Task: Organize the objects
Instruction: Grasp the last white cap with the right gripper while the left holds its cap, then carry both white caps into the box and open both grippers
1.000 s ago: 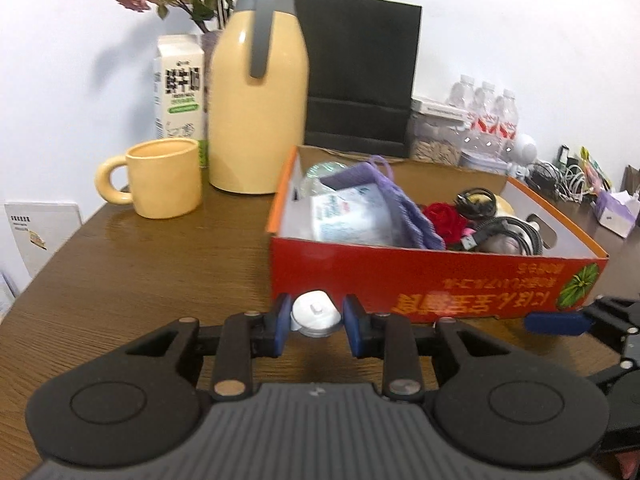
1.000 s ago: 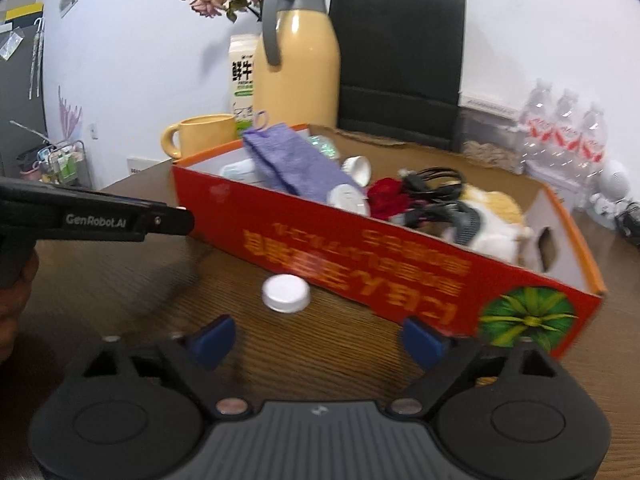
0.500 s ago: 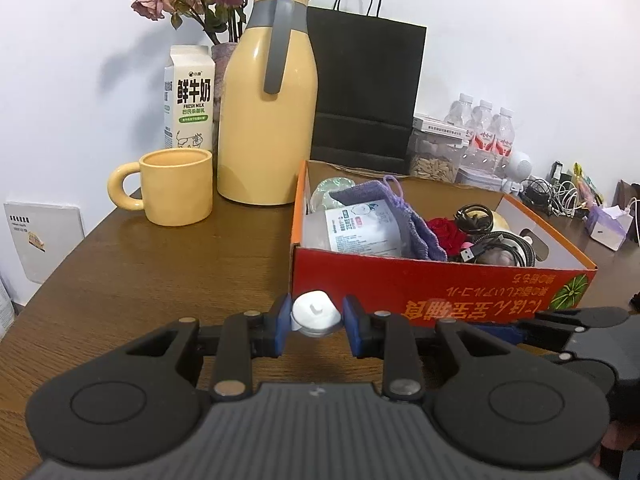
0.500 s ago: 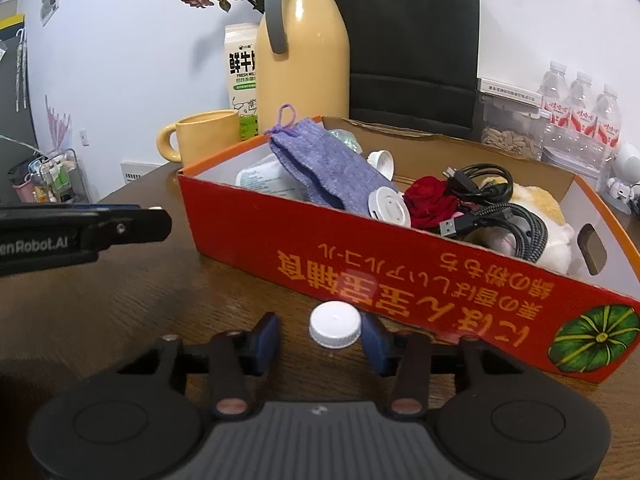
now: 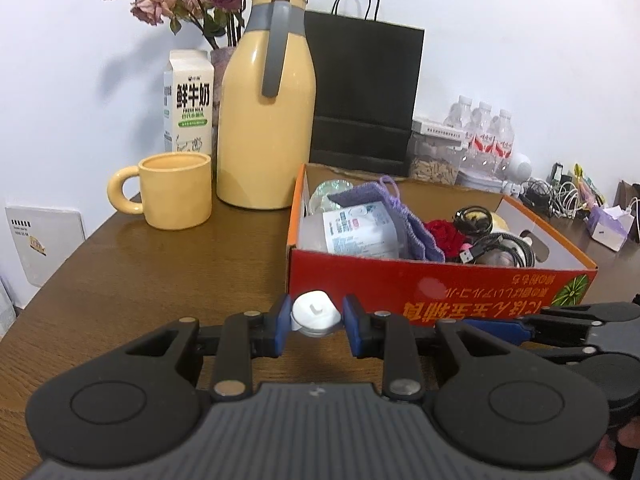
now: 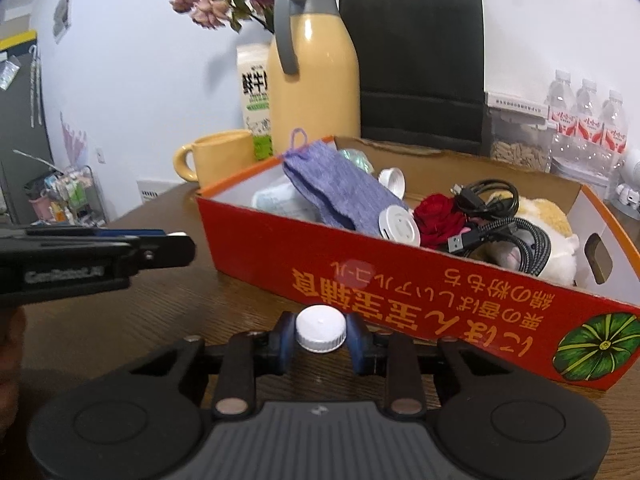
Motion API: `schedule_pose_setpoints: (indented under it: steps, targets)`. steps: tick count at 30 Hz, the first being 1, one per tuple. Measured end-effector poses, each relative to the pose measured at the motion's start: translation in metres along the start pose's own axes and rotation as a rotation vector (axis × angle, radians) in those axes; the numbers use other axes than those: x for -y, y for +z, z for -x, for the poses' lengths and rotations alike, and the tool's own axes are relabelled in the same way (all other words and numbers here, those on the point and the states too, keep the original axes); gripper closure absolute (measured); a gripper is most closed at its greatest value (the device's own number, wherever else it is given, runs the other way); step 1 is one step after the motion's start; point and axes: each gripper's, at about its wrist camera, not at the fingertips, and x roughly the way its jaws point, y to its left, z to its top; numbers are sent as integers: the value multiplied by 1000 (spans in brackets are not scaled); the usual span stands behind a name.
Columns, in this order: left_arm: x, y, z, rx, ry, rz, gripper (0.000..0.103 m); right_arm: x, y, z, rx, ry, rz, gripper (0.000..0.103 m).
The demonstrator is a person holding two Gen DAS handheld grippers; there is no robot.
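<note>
White plastic is what each gripper has hold of. The left gripper (image 5: 316,322) is closed tight on a small white plastic cap with a raised nub (image 5: 315,314), its blue pads pressing the rim on both sides, just in front of the near wall of the red and orange cardboard box (image 5: 400,280). The right gripper (image 6: 320,338) has just been closing; its blue pads now touch the ribbed skirt of a white screw-on bottle cap (image 6: 321,328), which sits between them, low over the brown wooden table (image 5: 160,264).

From the left wrist view the box fills the 1 to 3 o'clock sector, with the yellow ceramic mug (image 5: 176,190) at 10 o'clock and the tall yellow jug with a grey handle (image 5: 268,120) at 12. From the right wrist view the left gripper's black finger juts in at 9 o'clock.

Risks, as I judge them: both caps are shallow, smooth and round, so a light or off-centre pinch could let one squirt out and roll off the table. The right grip looks fresh and may not be firm. The box wall stands right ahead of both grippers; a lift that is too low would catch its rim and shove the box. The box is already crowded with a purple knitted pouch (image 6: 340,192), black cables (image 6: 504,224) and a red fabric rose (image 6: 438,216), so a dropped cap may bounce or slide out of sight. The two grippers sit near each other and could collide.
</note>
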Motion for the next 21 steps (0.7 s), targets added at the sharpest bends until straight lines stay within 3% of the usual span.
schedule_pose_setpoints:
  steps: [5, 10, 21]
  targets:
    - [13, 6, 12, 61, -15, 6, 74, 7, 3, 20, 73, 26, -1, 76]
    - [41, 22, 20, 117, -67, -13, 74, 23, 12, 36, 146, -8, 2, 76]
    - [90, 58, -5, 168, -109, -55, 74, 52, 32, 50, 233, -26, 25, 76]
